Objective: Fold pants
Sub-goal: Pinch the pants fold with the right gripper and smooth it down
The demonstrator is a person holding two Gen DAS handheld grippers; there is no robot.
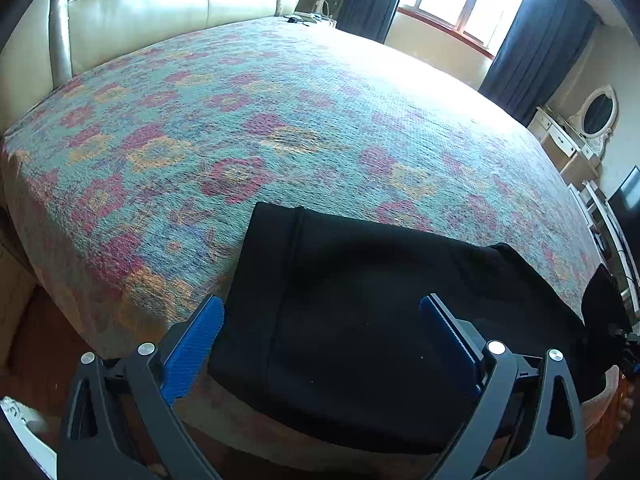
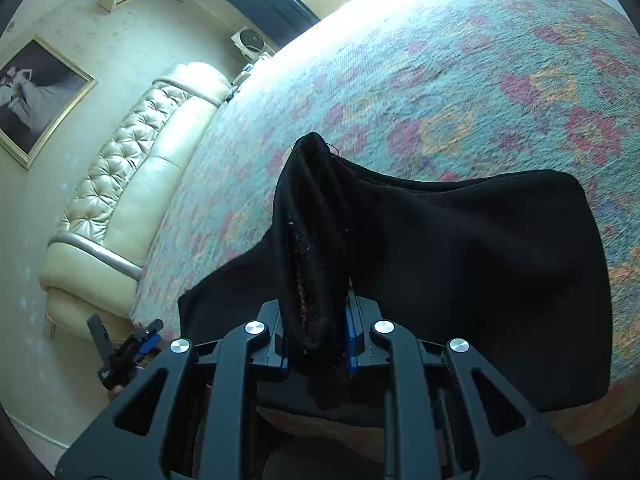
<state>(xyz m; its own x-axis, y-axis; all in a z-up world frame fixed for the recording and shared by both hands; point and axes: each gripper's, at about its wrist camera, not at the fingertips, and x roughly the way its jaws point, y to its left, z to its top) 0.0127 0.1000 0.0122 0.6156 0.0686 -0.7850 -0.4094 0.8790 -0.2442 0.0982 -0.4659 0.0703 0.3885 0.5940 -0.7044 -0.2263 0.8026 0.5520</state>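
Black pants (image 1: 360, 300) lie flat at the near edge of a bed with a floral cover (image 1: 240, 128). My left gripper (image 1: 322, 332) hovers above them, open, its blue pads (image 1: 196, 344) wide apart and holding nothing. In the right wrist view my right gripper (image 2: 316, 312) is shut on a bunched end of the pants (image 2: 316, 220), which stands up between the fingers. The rest of the cloth (image 2: 500, 280) trails off to the right over the bed. The left gripper (image 2: 136, 344) shows small at the lower left of that view.
A cream tufted headboard (image 1: 160, 12) runs along the bed's far side. A window with dark curtains (image 1: 552, 52) and a white dresser with an oval mirror (image 1: 592, 120) stand beyond the bed. A framed picture (image 2: 36, 96) hangs on the wall. Wooden floor (image 1: 40, 340) lies below the bed's edge.
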